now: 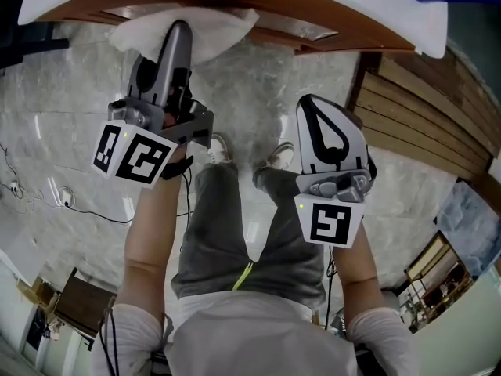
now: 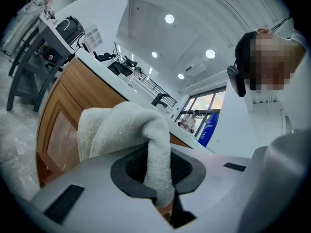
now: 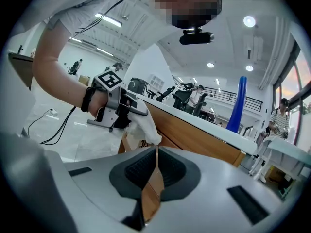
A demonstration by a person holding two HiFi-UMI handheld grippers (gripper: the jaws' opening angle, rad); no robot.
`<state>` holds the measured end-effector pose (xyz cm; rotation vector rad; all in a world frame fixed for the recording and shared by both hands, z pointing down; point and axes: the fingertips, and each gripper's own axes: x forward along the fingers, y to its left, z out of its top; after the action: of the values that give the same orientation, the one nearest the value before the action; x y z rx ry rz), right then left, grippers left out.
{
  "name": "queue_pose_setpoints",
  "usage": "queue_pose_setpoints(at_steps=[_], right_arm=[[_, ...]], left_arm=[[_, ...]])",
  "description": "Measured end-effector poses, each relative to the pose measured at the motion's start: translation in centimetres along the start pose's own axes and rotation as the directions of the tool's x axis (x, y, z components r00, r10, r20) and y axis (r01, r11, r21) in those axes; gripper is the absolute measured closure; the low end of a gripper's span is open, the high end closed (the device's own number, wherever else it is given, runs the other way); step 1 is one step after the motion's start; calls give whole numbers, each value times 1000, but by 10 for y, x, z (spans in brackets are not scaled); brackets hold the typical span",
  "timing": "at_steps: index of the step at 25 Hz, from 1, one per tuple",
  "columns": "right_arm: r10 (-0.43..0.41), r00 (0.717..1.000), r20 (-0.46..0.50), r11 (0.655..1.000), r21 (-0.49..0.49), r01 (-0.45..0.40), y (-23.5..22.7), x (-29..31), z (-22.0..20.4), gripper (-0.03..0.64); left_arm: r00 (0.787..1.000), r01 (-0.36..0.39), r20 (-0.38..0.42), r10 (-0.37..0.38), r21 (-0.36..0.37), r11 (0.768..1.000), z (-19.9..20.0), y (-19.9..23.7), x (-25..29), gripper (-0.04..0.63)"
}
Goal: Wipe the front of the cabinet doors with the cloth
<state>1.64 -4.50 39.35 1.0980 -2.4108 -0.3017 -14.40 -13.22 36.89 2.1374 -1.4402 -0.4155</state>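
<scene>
My left gripper (image 1: 178,31) clamps the cloth (image 2: 116,127): soft, light, bunching ahead at the cabinet door (image 2: 60,110); grip its fold. Right gripper (image 1: 317,110) clenched, empty.

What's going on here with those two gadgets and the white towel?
A person stands facing a wooden cabinet, holding a tool in each hand. The left tool is clamped on a white cloth and presses it against the cabinet front, just under the white counter. The right tool is shut with nothing in it and hangs back from the cabinet, taking no part in the wiping.
</scene>
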Motion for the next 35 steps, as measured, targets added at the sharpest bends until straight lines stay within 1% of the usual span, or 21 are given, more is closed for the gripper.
queue_pose_setpoints(at_steps=[7,12,16,22,27,29,32,35], right_arm=[[-18,1000,-20,1000,0,18,-6,6,-22,575],[-15,999,-37,1000,5,16,-12,4,-36,575],[-20,998,-51,1000,20,21,-16,1,-45,575],[-38,998,-59,999,36,40,-33,-13,-55,575],[-48,996,-73,997,54,52,-49,-36,-73,575],[-52,996,-75,997,59,56,-52,-38,-78,575],[-57,995,-87,996,60,62,-53,-41,-84,575],[-64,993,-97,995,66,70,-53,-43,-83,575]], left_arm=[[1000,19,11,-19,-28,999,-15,5,22,538],[999,47,2,-47,-46,998,-30,-6,40,538],[998,68,-11,-69,-75,995,-44,-16,52,538],[996,80,-28,-83,-100,992,-64,-38,65,538],[995,88,-45,-94,-120,989,-86,-68,76,538],[992,104,-57,-112,-128,986,-96,-77,81,538],[982,150,-95,-165,-144,978,-113,-95,89,538],[978,166,-103,-184,-160,973,-118,-104,93,538]])
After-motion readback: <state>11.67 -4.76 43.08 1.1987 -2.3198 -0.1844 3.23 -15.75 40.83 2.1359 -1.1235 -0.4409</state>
